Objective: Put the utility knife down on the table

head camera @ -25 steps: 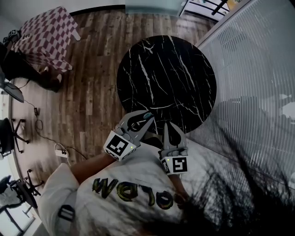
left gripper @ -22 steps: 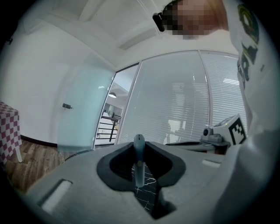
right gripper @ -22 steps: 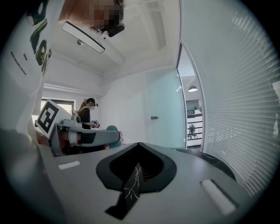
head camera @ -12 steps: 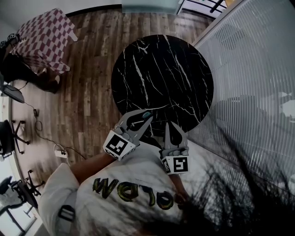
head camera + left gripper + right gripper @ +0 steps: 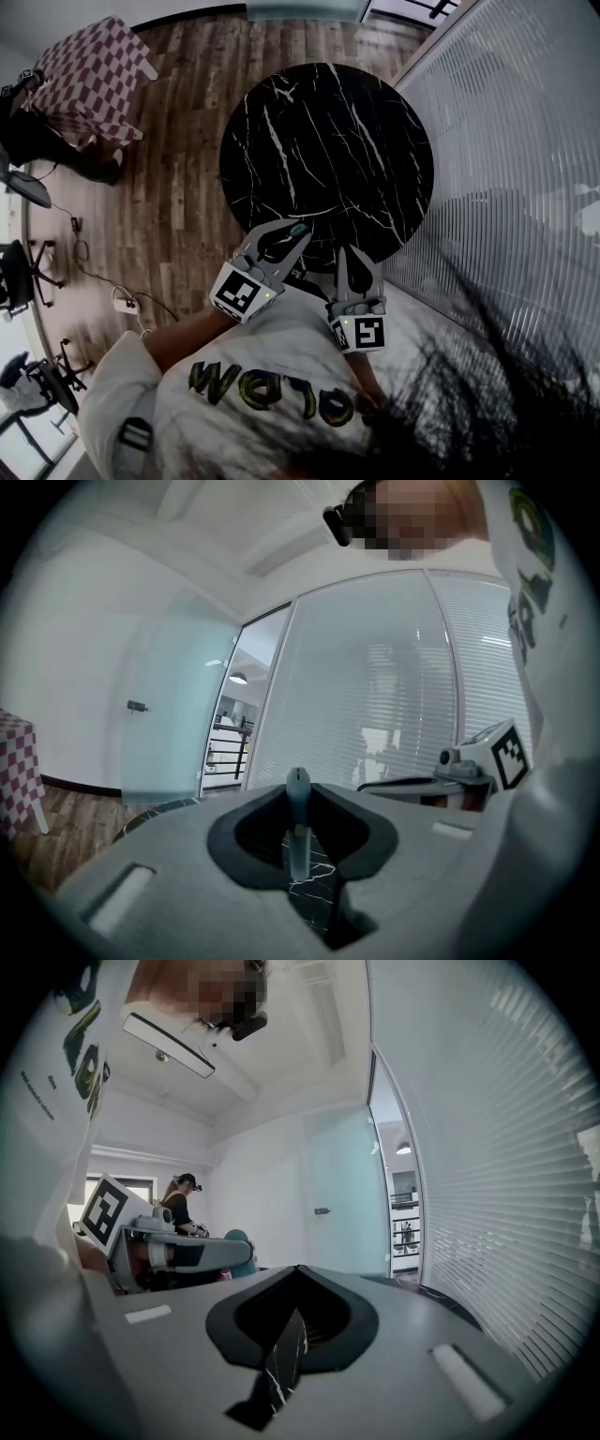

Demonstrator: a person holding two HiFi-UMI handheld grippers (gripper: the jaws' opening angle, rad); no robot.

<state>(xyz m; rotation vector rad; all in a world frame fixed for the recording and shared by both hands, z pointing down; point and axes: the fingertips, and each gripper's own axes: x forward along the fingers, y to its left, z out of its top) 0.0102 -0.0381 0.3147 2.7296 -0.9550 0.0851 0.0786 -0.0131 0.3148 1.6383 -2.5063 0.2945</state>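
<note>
My left gripper (image 5: 293, 236) is shut on a teal utility knife (image 5: 299, 229), which pokes out past the jaw tips. In the left gripper view the knife (image 5: 297, 822) stands on edge, clamped between the jaws of that gripper (image 5: 298, 794). The knife hangs over the near edge of the round black marble table (image 5: 328, 141). My right gripper (image 5: 345, 258) is just to its right, also at the table's near edge. Its jaws meet at the tips (image 5: 298, 1269) with nothing between them.
A checkered-cloth table (image 5: 89, 75) stands at the far left on the wood floor. A slatted glass wall (image 5: 506, 141) runs along the right. Office chairs (image 5: 19, 281) and a power strip (image 5: 122, 302) lie to the left. Another person (image 5: 183, 1206) stands far off.
Both grippers have moved forward together, so they now reach over the table's near edge. The left gripper's hold on the knife is unchanged, and the right stays shut.
</note>
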